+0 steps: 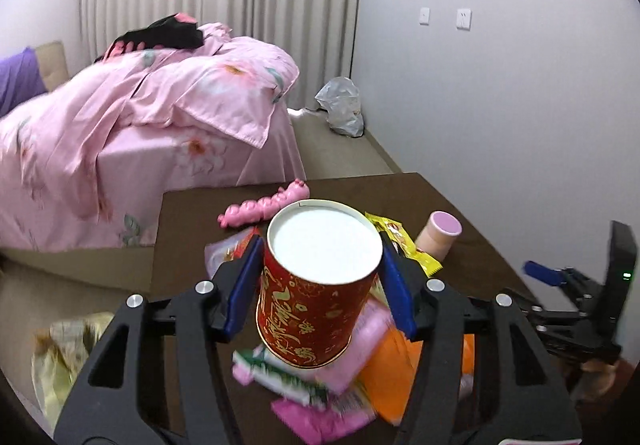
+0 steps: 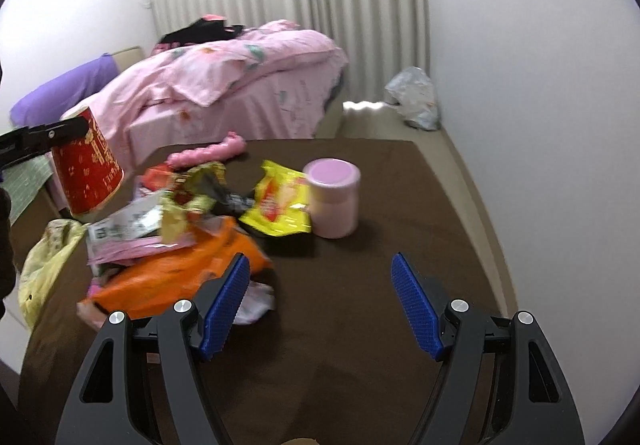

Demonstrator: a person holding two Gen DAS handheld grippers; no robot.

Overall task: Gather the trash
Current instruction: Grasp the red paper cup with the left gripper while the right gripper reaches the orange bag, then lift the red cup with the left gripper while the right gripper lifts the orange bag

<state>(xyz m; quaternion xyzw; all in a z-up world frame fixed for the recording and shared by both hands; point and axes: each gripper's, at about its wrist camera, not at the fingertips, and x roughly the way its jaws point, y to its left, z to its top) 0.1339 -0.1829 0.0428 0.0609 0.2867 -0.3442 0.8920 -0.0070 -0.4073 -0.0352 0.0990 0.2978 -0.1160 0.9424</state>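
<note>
Far to our left, beside the table and below its edge, we see a crumpled pale yellow plastic bag [image 2: 44,265] with its mouth gaping upward; we take it for the trash bag, though nothing marks it so.

Next comes our left gripper [image 1: 320,285]. Its blue pads are clamped on either side of a tall red paper cup with gold lettering and a white inside [image 1: 316,285]. The cup hangs above the litter heap, touching nothing below. Its long axis runs up and away from us, tilted rather than upright, open mouth towards the bed.

Under and just right of the cup lies the pile of wrappers on the dark brown table [image 2: 400,205]: an orange plastic packet [image 2: 180,269], pink sachets and a yellow snack bag [image 2: 280,205], which leans against a squat pink lidded jar [image 2: 334,197].

Rightmost, our right gripper [image 2: 320,305] stands wide open with nothing between its pads, low over bare tabletop. The orange packet lies just beside its left pad, the jar ahead and clear of it.

We judge the bag lies left of the held cup, so the left hand is the nearer one to drop it.
</note>
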